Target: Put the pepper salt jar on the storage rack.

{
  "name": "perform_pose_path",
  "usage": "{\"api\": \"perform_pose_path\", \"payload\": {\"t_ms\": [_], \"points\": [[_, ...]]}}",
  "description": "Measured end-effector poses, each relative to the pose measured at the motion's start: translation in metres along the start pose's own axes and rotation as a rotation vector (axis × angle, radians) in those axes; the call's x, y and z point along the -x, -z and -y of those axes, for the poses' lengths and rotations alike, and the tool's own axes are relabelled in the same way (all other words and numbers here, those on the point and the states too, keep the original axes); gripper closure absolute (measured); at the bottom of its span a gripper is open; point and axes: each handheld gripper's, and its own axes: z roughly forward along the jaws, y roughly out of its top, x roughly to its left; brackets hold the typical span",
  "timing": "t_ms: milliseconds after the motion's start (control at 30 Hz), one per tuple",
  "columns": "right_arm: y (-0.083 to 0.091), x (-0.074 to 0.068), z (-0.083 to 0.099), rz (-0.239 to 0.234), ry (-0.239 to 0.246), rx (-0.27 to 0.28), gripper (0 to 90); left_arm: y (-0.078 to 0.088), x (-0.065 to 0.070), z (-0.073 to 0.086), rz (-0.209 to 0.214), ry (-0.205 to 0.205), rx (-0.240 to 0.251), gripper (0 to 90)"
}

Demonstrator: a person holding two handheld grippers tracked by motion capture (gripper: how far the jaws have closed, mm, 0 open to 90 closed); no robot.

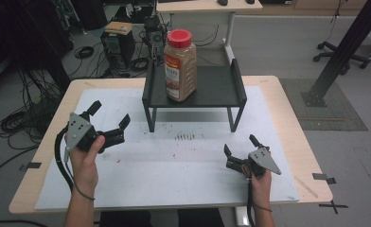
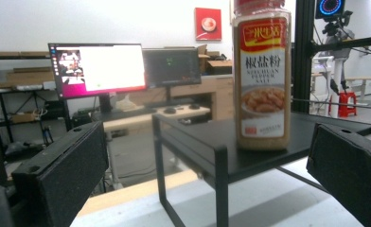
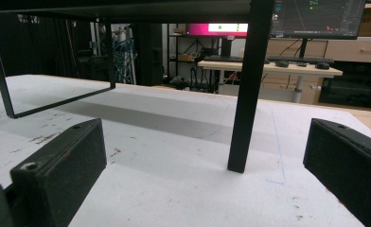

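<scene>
Seen from the high view, a tall clear spice jar (image 1: 180, 65) with a red lid (image 1: 179, 37) stands upright on the left part of a small black raised shelf (image 1: 221, 90) at the far middle of a white-topped table (image 1: 174, 170), while the left gripper (image 1: 110, 116) and right gripper (image 1: 241, 144), each held in a hand, sit well apart from it with jaws spread and empty. In the left gripper view the jar (image 2: 262, 75) rises between the open jaws but farther off, its labelled plastic body looking rigid, smooth and probably fairly light, best pinched across the straight mid-body below the lid. In the right gripper view the released jaws point low at the shelf's front leg (image 3: 247, 90) and the scuffed tabletop (image 3: 174, 189).
</scene>
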Motion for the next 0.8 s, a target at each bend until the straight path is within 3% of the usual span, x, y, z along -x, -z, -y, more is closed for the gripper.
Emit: {"api": "perform_pose_path", "payload": {"t_ms": [133,500,533,800], "points": [[0.0,0.0,0.0,0.002,0.003,-0.004,0.1,0.006,0.001,0.01,0.007,0.013,0.007,0.2],[0.0,0.0,0.0,0.003,0.007,-0.004,0.1,0.015,0.008,0.044,0.024,0.0,0.002,0.2],[0.0,0.0,0.0,0.003,0.007,-0.003,0.1,0.017,0.01,0.054,0.03,0.002,0.009,0.2],[0.0,-0.001,0.0,0.002,0.009,-0.006,0.1,0.02,0.013,0.072,0.027,-0.005,0.002,0.2]]}}
